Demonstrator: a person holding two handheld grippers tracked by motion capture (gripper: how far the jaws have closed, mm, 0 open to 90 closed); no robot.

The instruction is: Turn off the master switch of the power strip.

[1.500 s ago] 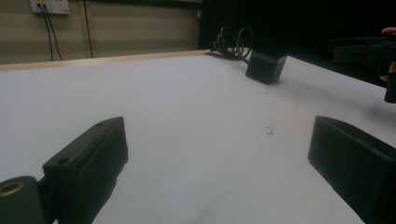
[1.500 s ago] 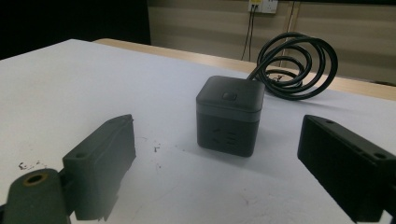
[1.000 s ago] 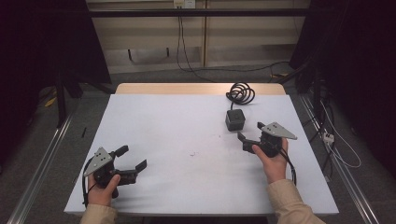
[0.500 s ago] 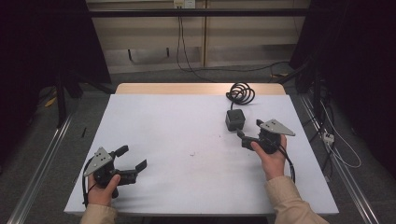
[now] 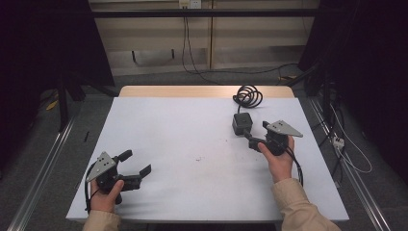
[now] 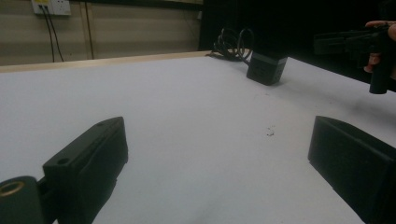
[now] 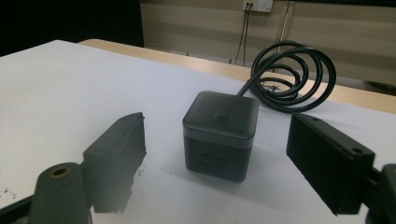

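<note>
While the right gripper (image 5: 253, 135) sits just short of the dark cube adapter (image 5: 241, 123) at the table's far right, its jaws stand wide w/ nothing pressed between; they've just been closing a bit. Cube (image 7: 219, 135) shows ahead of and between the jaws in the right gripper view, not touched, upright on the white table (image 5: 192, 139). Coiled black cable (image 5: 248, 96) runs from the cube's back twd the far edge. Left gripper (image 5: 136, 166) near the front left corner, jaws wide, empty, well apart from the cube.
</note>
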